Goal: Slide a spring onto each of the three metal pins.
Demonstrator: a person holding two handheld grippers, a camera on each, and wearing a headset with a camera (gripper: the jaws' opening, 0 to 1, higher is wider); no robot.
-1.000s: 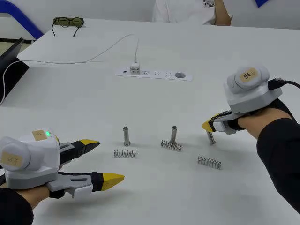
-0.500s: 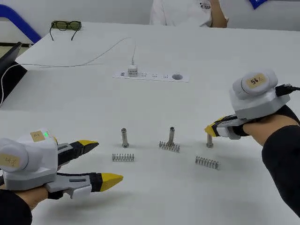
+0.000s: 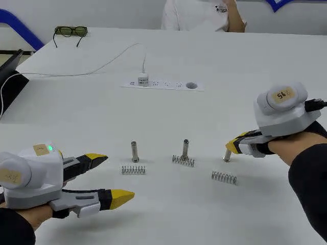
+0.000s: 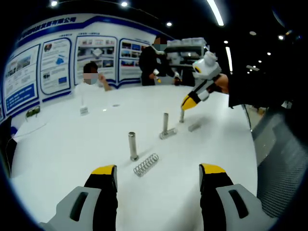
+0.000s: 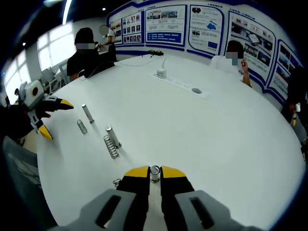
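As the left gripper [image 3: 117, 175] gapes, the right gripper [image 3: 233, 148] pinches a pin [image 3: 227, 155].

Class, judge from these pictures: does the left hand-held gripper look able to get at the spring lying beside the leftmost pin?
Probably yes. The left hand-held gripper is open and points toward the spring, with bare table between them; the leftmost pin stands behind it.

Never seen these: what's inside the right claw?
The top of a metal pin, pinched by the right claw. Its shaft is hidden in the right gripper view.
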